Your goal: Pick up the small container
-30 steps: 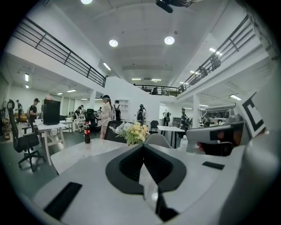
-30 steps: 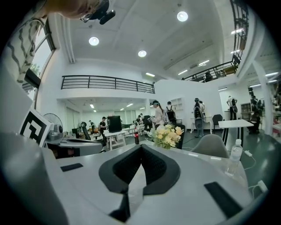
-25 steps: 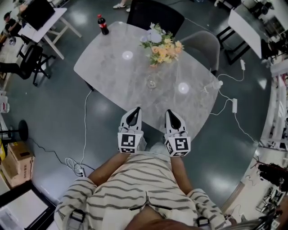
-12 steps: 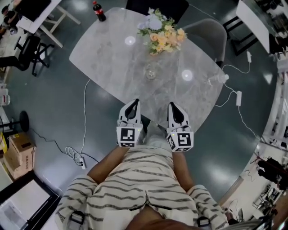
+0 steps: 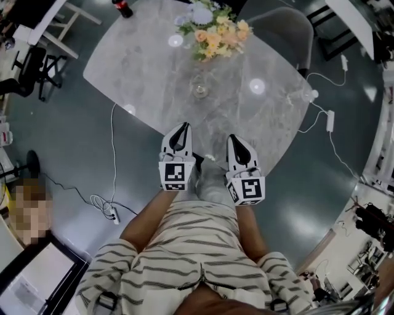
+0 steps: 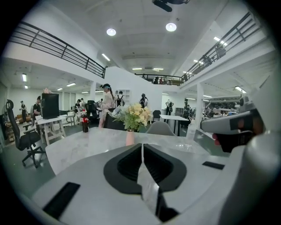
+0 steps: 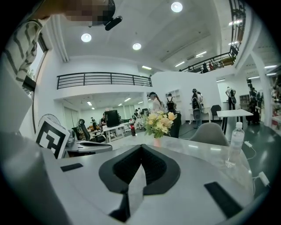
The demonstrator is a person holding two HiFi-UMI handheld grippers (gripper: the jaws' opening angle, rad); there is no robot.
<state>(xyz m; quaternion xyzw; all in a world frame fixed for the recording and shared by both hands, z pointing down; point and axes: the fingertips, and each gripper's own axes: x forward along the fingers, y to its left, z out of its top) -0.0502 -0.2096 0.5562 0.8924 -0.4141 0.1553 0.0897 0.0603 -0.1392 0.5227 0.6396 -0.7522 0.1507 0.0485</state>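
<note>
glossy marble-look table, shiny dark floor, striped cloth shirt

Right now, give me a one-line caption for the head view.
Striped-shirted person holds left claw and right claw, both shut, before a grey table with flowers.

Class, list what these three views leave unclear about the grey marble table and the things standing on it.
1. Small clear object mid-table: too small in the head view to identify.
2. Dark bottle with a red label: cut off by the head view's top edge.
3. Pink vase: base hidden behind the left gripper in its view; covered by the yellow-and-white flowers in the head view.
</note>
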